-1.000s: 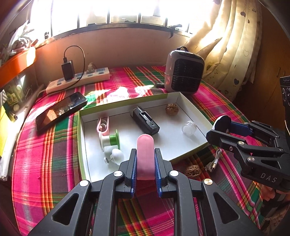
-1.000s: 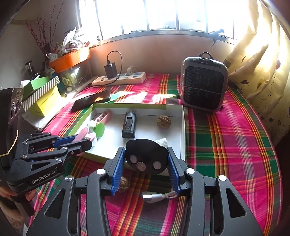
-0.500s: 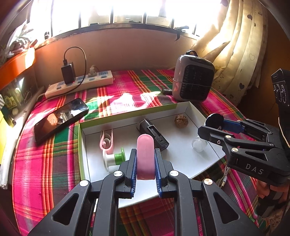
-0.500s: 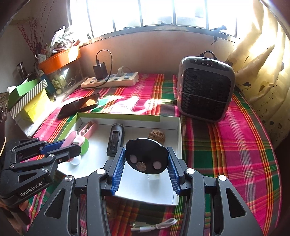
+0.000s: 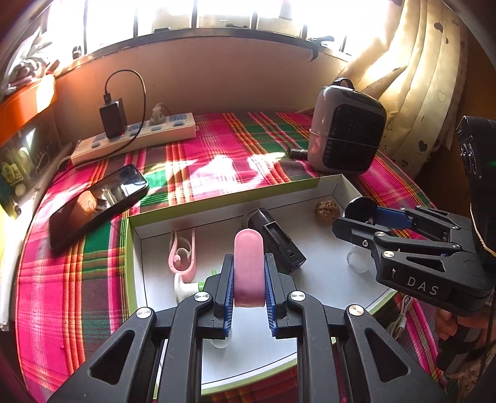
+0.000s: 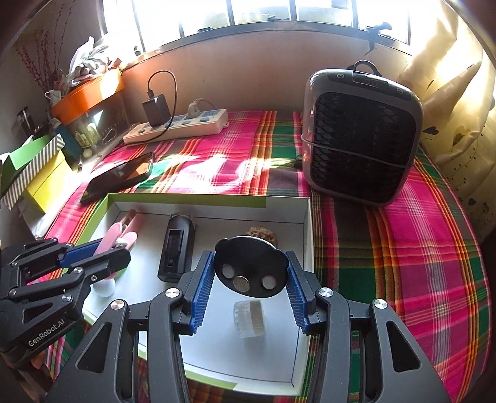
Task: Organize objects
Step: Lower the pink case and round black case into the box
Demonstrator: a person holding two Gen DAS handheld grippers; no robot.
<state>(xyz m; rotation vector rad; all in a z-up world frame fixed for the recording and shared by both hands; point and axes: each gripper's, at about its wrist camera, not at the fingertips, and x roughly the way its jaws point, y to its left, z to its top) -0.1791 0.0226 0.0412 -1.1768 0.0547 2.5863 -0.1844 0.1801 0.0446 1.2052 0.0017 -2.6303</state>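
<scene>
A shallow white cardboard box (image 5: 310, 186) with green edges lies on a plaid cloth. The left gripper (image 5: 247, 290) has its ribbed blue fingers (image 5: 227, 288) clenched on a smooth, rounded pink piece (image 5: 249, 269) above the box's 7 o'clock area. The right gripper (image 6: 250, 290) grasps a flat black disc (image 6: 251, 269) with three round metal studs, half-spread, above a clear ribbed cap (image 6: 249, 319) at 5 o'clock.

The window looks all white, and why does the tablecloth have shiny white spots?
In the left wrist view, the window is washed out by bright sun, and sun patches glare on the tablecloth. In the right wrist view, the same patches show, and the fisheye bends the room's edges.
</scene>
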